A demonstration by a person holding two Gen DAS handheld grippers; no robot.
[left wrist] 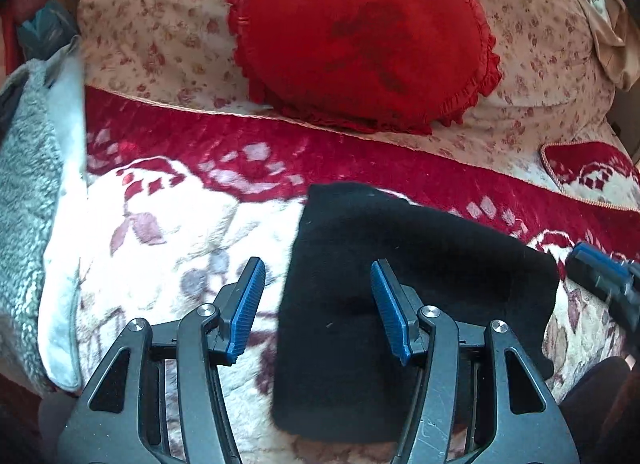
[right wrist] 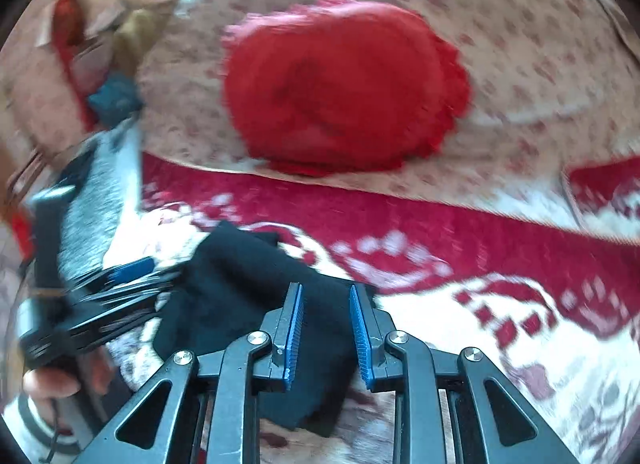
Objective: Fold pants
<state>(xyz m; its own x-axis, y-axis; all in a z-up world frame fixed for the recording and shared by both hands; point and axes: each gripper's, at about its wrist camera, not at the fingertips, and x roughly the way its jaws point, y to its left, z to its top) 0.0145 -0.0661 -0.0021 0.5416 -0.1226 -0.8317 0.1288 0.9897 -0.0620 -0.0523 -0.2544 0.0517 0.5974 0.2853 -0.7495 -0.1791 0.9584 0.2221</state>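
Looking down the left wrist view, the left gripper (left wrist: 318,300) stands with its blue pads spread apart and nothing pinched between them. The folded black pants (left wrist: 404,284) lie on the red-and-white blanket (left wrist: 168,232), spreading from the centre toward 4 o'clock; their left edge runs up between the fingers, under the right-hand pad. The red heart cushion (left wrist: 360,36) sits at 12 o'clock.

In the right wrist view, which is blurred, the right gripper (right wrist: 325,328) has its pads a narrow gap apart, released, gripping nothing. The pants (right wrist: 248,296) lie beneath and toward 9 o'clock. The left gripper (right wrist: 120,284) shows at 9 o'clock, a hand (right wrist: 60,376) holding it.
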